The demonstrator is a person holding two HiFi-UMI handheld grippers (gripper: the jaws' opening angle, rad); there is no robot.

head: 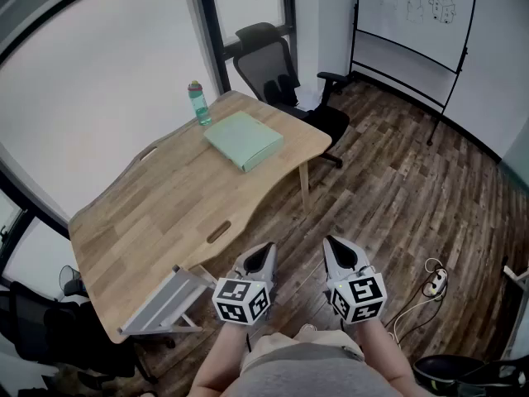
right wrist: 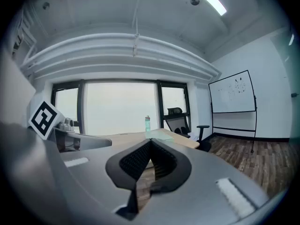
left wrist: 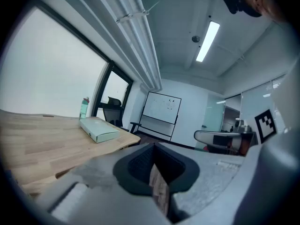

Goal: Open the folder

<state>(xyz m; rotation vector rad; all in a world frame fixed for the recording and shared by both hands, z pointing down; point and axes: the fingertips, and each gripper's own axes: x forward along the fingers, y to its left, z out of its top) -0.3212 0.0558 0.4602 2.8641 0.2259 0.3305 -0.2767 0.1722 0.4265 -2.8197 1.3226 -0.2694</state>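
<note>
Folder (head: 244, 139): green, closed, flat on the table (head: 157, 213) at its far end, near the bottle (head: 198, 103).
My left tongs (head: 263, 256): pressed together, empty.
My right tongs (head: 337, 253): likewise.
Both sit by my body, well apart from the folder.
Done: nothing, I judge.
Left: reach, catch the cover, lift it.

Pale green folder (head: 244, 139), closed, lying flat on the wooden desk's far end, cover up
</note>
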